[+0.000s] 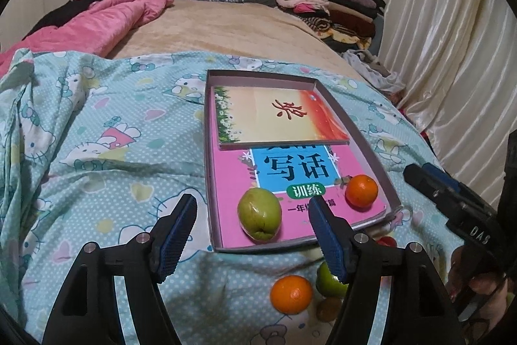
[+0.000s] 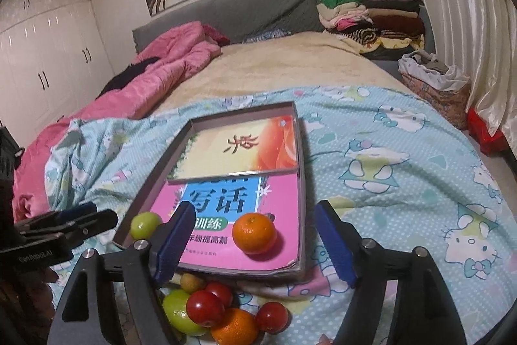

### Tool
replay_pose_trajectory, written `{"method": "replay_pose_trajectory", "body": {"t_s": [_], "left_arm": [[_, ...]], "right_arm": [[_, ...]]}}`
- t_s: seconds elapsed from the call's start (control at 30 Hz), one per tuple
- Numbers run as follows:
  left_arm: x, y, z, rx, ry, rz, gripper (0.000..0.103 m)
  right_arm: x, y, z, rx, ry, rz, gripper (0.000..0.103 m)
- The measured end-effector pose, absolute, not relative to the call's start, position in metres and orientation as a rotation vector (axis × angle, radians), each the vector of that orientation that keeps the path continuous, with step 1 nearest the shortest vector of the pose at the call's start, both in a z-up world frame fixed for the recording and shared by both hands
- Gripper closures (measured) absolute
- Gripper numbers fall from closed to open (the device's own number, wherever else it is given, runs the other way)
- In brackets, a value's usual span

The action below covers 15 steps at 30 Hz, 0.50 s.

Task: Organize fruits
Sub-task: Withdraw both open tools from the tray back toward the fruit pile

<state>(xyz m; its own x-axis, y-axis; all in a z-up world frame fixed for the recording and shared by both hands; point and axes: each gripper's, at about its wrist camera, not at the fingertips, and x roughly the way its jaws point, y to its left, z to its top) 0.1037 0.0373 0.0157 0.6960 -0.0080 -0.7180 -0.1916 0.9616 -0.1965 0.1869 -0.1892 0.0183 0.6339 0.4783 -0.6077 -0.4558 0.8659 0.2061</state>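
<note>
Blue cartoon-cat bedding covers the near end of a bed, with a pink quilt bunched up on the left and a pile of folded clothes far back on the right. On the bedding sits a flat box with a pink book and a smaller booklet inside. A green fruit lies on the pink book at the left, and an orange lies at the right. The left gripper hangs over the box's near edge, its fingers apart and holding nothing. Just in front of the box is a small heap of loose fruit: another green fruit, three red ones, and a second orange. The right gripper hangs above them, fingers wide apart and empty.
</note>
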Motion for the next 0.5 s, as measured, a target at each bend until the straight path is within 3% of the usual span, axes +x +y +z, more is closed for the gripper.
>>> {"method": "replay_pose_trajectory", "body": {"t_s": [0.5], "left_arm": [[0.09, 0.018, 0.017, -0.231, 0.829, 0.051, 0.03]], "right_arm": [[0.161, -0.192, 0.031, 0.025, 0.71, 0.572, 0.024]]}}
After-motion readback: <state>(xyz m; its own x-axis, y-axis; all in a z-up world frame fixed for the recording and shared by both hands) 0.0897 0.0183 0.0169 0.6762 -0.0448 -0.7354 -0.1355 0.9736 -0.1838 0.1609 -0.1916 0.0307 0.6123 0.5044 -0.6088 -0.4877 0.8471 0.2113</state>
